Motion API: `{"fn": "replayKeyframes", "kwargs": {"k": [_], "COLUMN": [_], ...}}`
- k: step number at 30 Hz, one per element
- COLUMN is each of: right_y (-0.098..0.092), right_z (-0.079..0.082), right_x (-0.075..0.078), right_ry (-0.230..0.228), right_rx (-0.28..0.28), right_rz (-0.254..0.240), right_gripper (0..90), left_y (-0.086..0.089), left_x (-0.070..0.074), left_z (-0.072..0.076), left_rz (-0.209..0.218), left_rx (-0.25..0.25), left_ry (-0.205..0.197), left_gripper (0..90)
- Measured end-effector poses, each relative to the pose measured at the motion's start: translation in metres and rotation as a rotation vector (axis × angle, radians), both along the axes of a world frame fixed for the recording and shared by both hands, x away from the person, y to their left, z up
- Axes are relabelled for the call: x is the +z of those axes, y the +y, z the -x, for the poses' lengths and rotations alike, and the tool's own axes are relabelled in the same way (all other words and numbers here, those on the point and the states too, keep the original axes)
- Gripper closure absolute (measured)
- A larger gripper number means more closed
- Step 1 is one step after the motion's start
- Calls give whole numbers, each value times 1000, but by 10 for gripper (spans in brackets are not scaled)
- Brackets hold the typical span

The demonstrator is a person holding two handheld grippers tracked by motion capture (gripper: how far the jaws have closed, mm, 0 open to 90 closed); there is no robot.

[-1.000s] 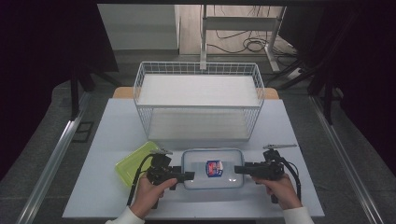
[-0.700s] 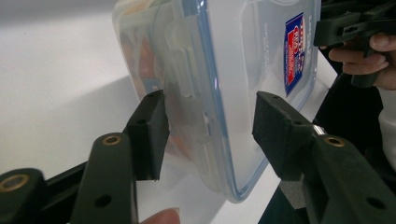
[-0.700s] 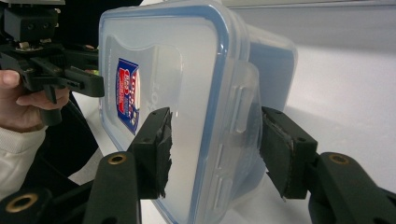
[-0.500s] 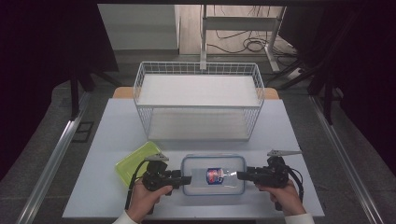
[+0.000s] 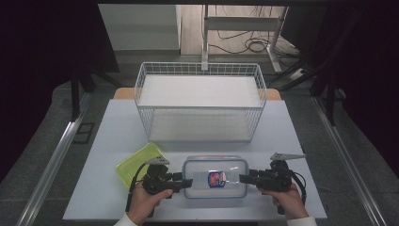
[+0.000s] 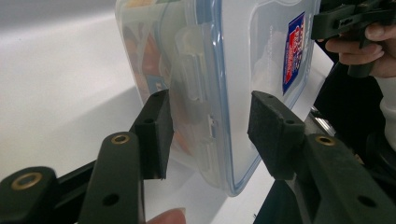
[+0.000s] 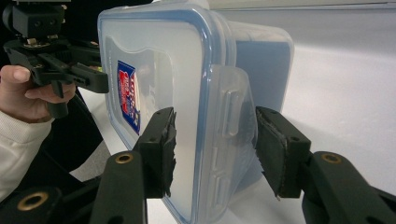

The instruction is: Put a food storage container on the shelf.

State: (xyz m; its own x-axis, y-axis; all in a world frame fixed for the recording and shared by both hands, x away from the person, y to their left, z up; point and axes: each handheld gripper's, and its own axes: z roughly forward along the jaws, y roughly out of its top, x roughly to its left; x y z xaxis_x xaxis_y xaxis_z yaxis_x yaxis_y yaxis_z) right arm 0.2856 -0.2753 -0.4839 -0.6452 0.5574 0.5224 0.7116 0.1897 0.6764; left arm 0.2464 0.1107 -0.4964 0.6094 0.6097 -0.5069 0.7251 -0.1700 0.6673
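A clear plastic container (image 5: 215, 189) with a blue-rimmed lid and a red-and-blue label lies near the table's front edge, between my two grippers. My left gripper (image 5: 187, 182) holds its left short end. In the left gripper view the pads (image 6: 158, 126) press on the container (image 6: 243, 42) around its clasp, and coloured contents show through the wall. My right gripper (image 5: 243, 178) holds the right short end, with the container (image 7: 163, 60) clamped between its pads (image 7: 161, 149) at the clasp flap. Both grippers' jaws have just been closing, with the container between them.
A white wire basket (image 5: 200, 101) stands across the back half of the table (image 5: 301, 141). A flat yellow-green piece (image 5: 136, 162) lies left of the container, beside my left hand. The front table edge runs just under both hands.
Both grippers' jaws closed onto the container's ends. The container and both hands shifted slightly toward the near edge of the table.
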Motion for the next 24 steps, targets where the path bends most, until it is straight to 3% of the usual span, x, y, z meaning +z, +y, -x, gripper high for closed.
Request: {"fn": "replayKeyframes", "kwargs": {"k": [13,24], "right_y": [-1,1], "right_z": [1,4], "right_x": [0,12], "right_ry": [-12,-60], "right_rx": [9,9], "right_rz": [-1,5], "right_gripper": [500,499], "left_y": [2,3], "left_x": [0,9], "left_z": [1,5], "left_rz": [9,15], "left_rx": [-10,-7], "left_ry": [-2,-28], "left_gripper": [526,526]}}
